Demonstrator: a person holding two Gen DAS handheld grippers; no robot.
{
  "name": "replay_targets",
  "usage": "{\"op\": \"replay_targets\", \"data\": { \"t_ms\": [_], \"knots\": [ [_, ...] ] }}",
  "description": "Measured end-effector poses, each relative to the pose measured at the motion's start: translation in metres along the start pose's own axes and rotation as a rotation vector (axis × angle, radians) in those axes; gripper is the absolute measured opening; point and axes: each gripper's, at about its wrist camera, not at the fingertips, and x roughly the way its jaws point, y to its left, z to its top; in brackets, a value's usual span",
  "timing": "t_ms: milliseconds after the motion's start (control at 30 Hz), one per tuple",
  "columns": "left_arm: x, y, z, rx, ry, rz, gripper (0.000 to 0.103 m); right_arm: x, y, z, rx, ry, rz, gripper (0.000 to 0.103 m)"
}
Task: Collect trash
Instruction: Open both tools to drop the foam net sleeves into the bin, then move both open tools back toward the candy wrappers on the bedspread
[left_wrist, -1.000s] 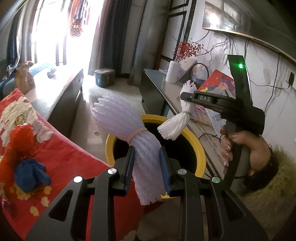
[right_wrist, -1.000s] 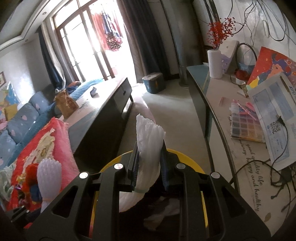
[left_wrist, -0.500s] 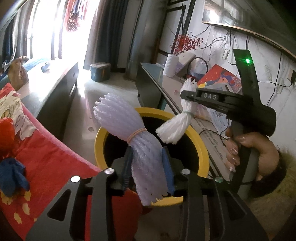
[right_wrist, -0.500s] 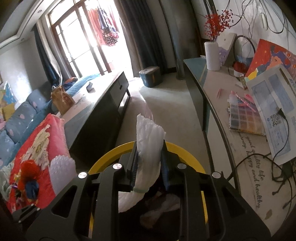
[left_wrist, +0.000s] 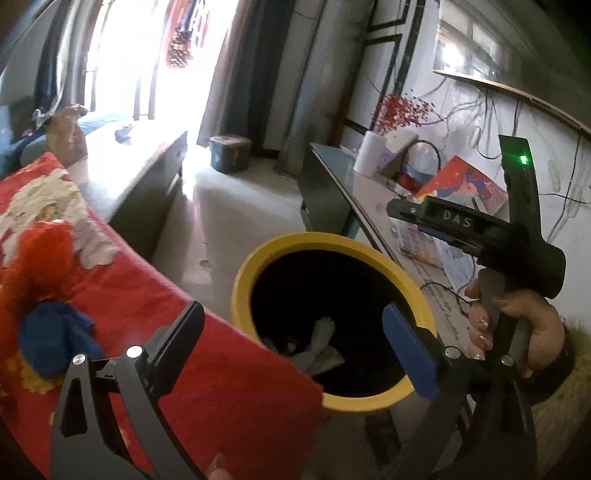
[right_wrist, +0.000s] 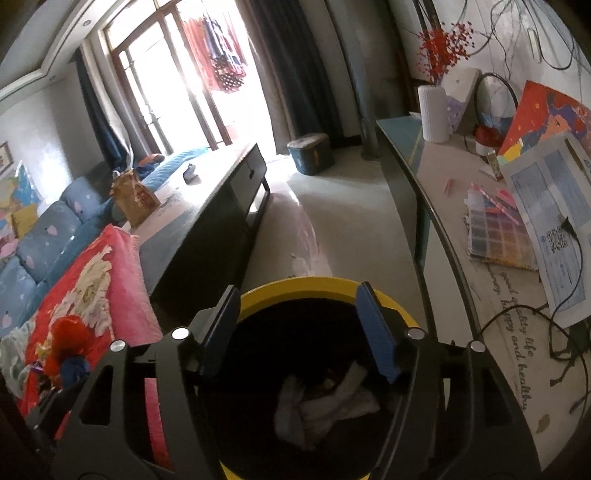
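Down in the yellow bin (right_wrist: 306, 286) lies released foam netting (right_wrist: 325, 398); both claws now gape wide.

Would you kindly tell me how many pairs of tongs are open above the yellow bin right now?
2. The left tongs gape over the yellow bin; the right tongs hang open above its white trash. Neither holds anything.

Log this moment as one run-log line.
left hand-held gripper: open, empty | right hand-held gripper: open, empty | both over yellow bin | white trash inside bin | step: drop done
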Motion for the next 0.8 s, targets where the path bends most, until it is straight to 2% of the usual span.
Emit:
{"op": "replay_targets", "data": {
  "t_ms": [567,800],
  "knots": [
    [-0.088,0.050,-0.001,-0.088,-0.153,0.198,0.095,-0.030,0.068,-0.004,-0.122,-0.024,0.146,0.064],
    [-0.115,0.070,-0.002,-0.144,-0.196,0.249,0.095,-0.041,0.095,-0.009,-0.185,-0.031,0.190,0.067]
  ]
}}
